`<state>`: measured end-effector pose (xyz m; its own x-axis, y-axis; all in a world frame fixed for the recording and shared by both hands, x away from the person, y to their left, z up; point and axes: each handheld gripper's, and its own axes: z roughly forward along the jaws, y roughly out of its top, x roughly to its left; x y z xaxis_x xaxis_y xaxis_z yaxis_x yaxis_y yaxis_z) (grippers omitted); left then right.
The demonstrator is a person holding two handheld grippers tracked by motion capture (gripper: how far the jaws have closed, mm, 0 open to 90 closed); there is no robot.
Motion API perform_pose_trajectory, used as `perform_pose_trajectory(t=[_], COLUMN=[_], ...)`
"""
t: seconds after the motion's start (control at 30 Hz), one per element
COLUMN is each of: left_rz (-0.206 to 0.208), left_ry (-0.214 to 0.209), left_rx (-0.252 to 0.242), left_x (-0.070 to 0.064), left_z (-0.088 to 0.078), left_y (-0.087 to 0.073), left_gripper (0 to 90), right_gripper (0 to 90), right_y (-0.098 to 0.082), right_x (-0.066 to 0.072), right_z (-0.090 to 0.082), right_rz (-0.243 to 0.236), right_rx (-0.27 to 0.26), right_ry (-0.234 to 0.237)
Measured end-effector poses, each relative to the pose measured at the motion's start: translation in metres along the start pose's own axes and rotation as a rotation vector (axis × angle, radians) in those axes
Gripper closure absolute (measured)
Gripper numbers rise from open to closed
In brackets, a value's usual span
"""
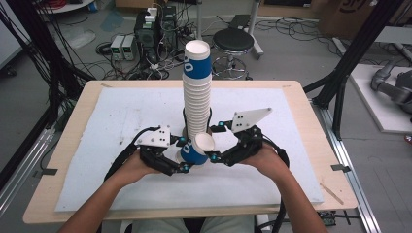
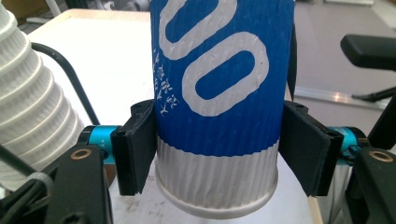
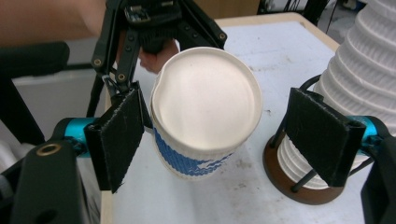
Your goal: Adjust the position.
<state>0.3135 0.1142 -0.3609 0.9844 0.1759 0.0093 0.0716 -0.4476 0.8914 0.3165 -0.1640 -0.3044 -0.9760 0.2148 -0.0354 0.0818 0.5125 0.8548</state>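
Observation:
A blue paper cup with white ovals lies tilted just in front of a tall stack of white cups. My left gripper is shut on it; in the left gripper view both pads press the cup's sides near its white base. My right gripper stands open around the cup's mouth. Its left pad sits at the rim, and its right pad stands well apart. The left gripper shows behind the cup there.
The stack stands in a round brown holder with black wire uprights. It rests mid-table on a white mat over a wooden table. A stool, boxes and cables crowd the floor beyond the far edge.

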Motion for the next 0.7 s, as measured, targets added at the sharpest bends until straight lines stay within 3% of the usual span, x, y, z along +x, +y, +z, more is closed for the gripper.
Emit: perform_pose_trajectory(t=[0.33,0.63,0.7], left_rz=[0.023,0.045,0.047], left_ry=[-0.025,-0.031,-0.031], left_rx=[0.101,0.158,0.162], left_x=[0.000,-0.002,-0.002], left_z=[0.002,0.008,0.008], left_y=[0.009,0.010,0.010], left_gripper=[31.6,31.6,31.5], right_gripper=[20.5,21.7,29.3], right_y=[0.024,0.022,0.021], right_x=[-0.001,-0.001,-0.001], right_z=[0.018,0.032,0.034], right_rz=[-0.093,-0.108,-0.113], right_rx=[0.193,0.282,0.304], right_ry=[0.041,0.079,0.101])
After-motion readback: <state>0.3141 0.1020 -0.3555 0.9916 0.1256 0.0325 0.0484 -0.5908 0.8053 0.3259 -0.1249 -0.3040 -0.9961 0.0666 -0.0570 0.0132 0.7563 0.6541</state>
